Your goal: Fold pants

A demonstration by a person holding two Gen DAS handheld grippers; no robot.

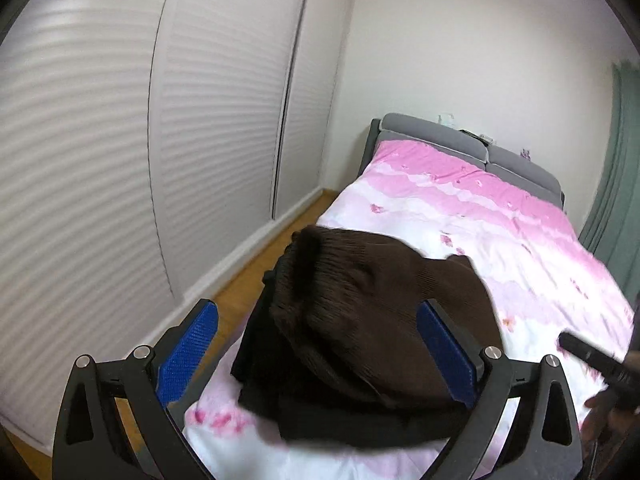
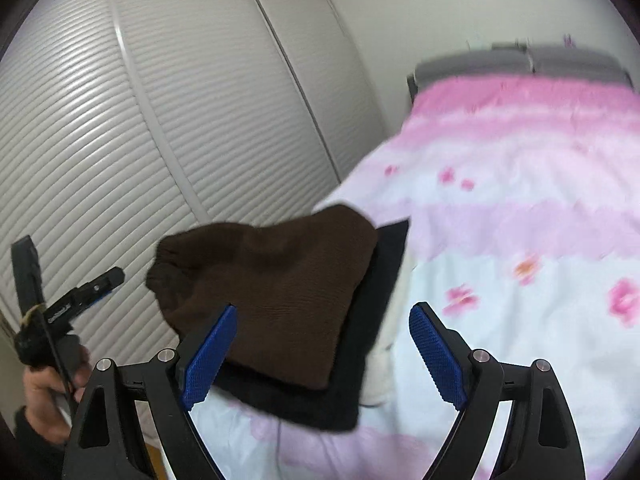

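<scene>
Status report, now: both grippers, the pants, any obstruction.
Left gripper open, empty; right gripper open, empty. Brown pants folded, lying atop a black folded garment at the corner of the bed. No obstruction visible.

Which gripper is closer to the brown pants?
Left, probably. The left gripper straddles the brown pants with open fingers; the right gripper hovers slightly farther, on their right.

This is a bedroom in a home. A bed [image 1: 500,240] with a grey padded headboard [image 1: 436,136] in 2 sections and a pink-and-white flowered duvet [image 2: 520,208] stands against a plain white wall [image 1: 480,40]. Beside it run tall white louvred wardrobe doors [image 1: 100,140], with a strip of wooden floor [image 1: 256,264] between them, and a green curtain [image 1: 616,160] hangs on the far side.
</scene>
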